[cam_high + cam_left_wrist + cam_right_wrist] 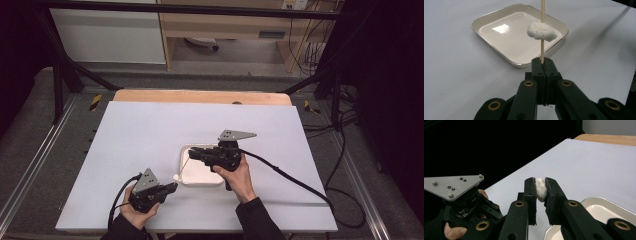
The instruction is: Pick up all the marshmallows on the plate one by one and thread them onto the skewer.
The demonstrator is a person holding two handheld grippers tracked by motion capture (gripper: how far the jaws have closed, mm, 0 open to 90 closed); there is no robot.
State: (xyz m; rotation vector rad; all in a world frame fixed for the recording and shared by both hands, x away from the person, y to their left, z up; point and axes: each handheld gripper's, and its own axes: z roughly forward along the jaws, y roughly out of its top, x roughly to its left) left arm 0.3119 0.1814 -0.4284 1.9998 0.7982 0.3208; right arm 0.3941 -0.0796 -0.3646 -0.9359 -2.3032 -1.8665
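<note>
Skewer [542, 30] and white morsel [542, 31] are the working parts at this moment. In the left gripper view, the thin wooden stick is clamped at its lower end between the fully closed jaws of the left gripper [545, 65] and rises upright out of the top of that view. The soft white lump is threaded on the stick partway up, well clear of the jaw tips. In the right gripper view, the same white lump [540, 189] is pinched between the jaws of the right gripper [540, 185], which are closed on it. Just beyond the left gripper, a shallow cream tray [486, 18] with rounded corners rests on the white table [454, 75]; its inside appears bare.

In the high view, the left gripper [171, 188] is seen near the front edge of the table, and the right gripper [192, 153] is held over the tray [205, 181].

The step in hand is judged to be sliding the lump along the stick. For a clean result, the stick should be kept firmly clamped and steady while the lump is drawn straight along the stick's axis. Pressure on the lump should be kept light, since it looks soft and may crush or tear. Sideways pull should be avoided, as the thin stick could bend or snap.
</note>
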